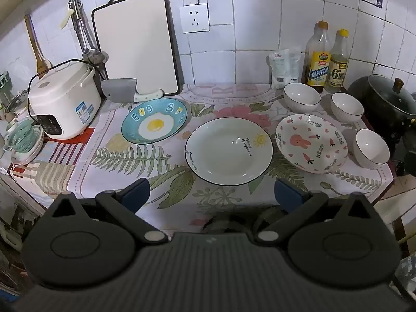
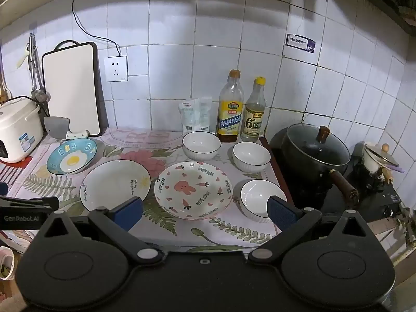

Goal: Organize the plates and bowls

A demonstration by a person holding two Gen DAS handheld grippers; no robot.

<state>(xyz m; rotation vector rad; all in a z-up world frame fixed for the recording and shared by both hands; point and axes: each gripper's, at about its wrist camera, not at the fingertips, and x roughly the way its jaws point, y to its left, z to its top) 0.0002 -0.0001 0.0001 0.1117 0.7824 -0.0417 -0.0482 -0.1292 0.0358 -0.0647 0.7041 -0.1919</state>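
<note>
Both grippers hang above the near edge of the counter, tilted down, holding nothing. The left gripper (image 1: 212,195) stands wide, the white plate (image 1: 228,150) just ahead between its fingers. The right gripper (image 2: 205,210) is equally wide, facing the bunny plate (image 2: 193,190). The egg plate (image 1: 154,121) lies left, near the rice cooker (image 1: 63,101). Three bowls (image 2: 201,145) (image 2: 251,156) (image 2: 260,197) sit apart at right; the nearest seems partly hidden behind a blue pad (image 2: 282,213).
</note>
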